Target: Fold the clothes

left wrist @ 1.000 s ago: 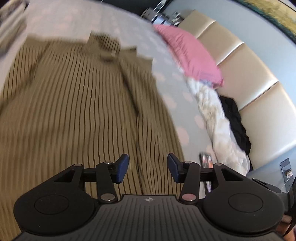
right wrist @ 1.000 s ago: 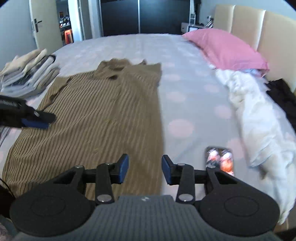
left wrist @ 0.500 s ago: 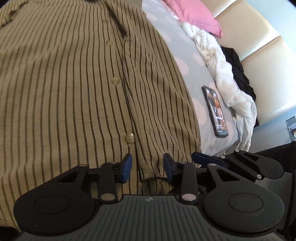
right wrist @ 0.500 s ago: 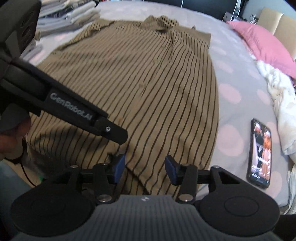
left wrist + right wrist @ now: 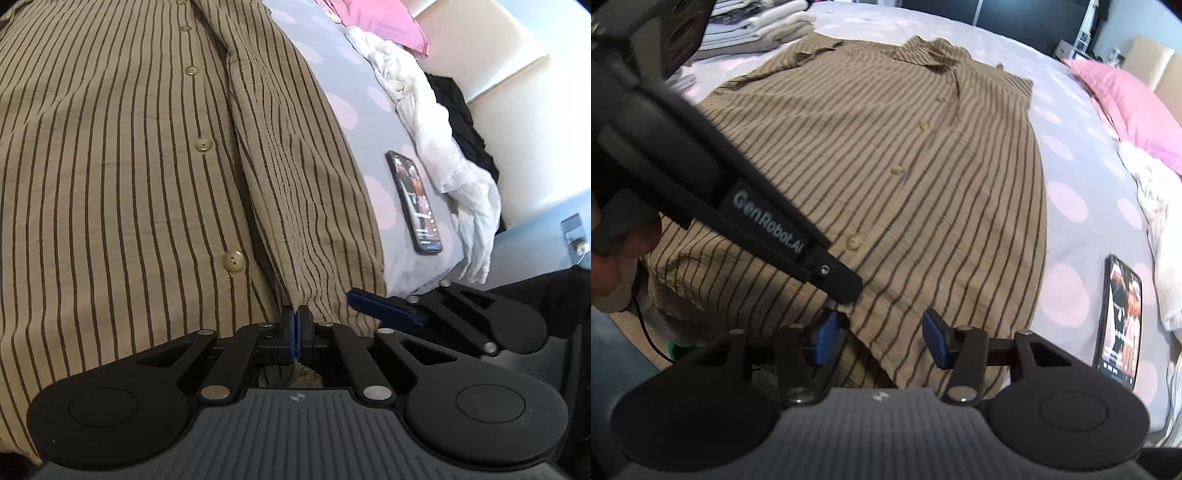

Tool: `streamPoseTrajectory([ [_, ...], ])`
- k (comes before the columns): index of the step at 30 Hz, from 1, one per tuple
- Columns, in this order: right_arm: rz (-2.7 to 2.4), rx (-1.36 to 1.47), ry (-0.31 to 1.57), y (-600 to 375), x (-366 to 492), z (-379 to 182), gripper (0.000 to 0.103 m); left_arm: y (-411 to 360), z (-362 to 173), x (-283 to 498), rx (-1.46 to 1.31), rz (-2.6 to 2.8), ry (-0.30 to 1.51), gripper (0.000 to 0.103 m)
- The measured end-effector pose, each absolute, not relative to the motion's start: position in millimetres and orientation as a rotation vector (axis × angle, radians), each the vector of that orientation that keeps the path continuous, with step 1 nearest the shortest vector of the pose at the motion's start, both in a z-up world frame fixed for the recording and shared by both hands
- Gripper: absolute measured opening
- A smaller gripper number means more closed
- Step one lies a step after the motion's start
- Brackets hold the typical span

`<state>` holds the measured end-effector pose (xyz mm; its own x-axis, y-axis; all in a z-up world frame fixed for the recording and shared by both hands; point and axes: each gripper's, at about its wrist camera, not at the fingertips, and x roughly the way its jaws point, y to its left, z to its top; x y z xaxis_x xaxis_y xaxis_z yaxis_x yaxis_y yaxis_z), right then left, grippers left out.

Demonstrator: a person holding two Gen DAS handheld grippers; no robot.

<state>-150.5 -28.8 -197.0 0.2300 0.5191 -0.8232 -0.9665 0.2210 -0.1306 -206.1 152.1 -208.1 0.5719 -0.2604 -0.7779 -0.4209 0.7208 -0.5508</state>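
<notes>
Striped shirt (image 5: 894, 155) flat on the bed (image 5: 1067, 173), hem at the near edge, collar toward the far side. Left gripper (image 5: 294, 320) jaws just closed, pinching the hem at the button placket. Right gripper (image 5: 879, 338) jaws about half open, just widened, straddling the hem beside it, pads not pressing. Phone (image 5: 1119, 319) on the bed near the shirt's right side.
</notes>
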Motion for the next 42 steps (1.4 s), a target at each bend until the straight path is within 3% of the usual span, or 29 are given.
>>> streamPoseTrajectory([
  [5,1.163,-0.8,0.659,-24,-158,-199,0.047,156,-208,-207,-0.83,0.118,0.978,0.0],
  [8,1.185,-0.802,0.648,-23,-161,-199,0.031,157,-205,-207,-0.842,0.112,0.967,0.0],
  [11,1.194,-0.813,0.623,-24,-164,-195,0.003,158,-201,-208,-0.851,0.099,0.953,0.0],
  [19,1.248,-0.893,0.609,-32,-173,-192,0.001,157,-199,-216,-0.854,0.1,0.989,0.0],
  [34,1.295,-1.048,0.762,-27,-178,-220,0.002,143,-238,-209,-0.744,0.147,1.17,0.0],
  [37,1.282,-1.029,0.764,-30,-174,-212,0.009,146,-231,-214,-0.739,0.15,1.154,0.001],
  [39,1.269,-1.007,0.761,-34,-169,-203,0.028,150,-225,-217,-0.738,0.153,1.135,0.001],
  [42,1.234,-0.966,0.766,-43,-156,-186,0.033,156,-220,-221,-0.741,0.166,1.118,0.001],
])
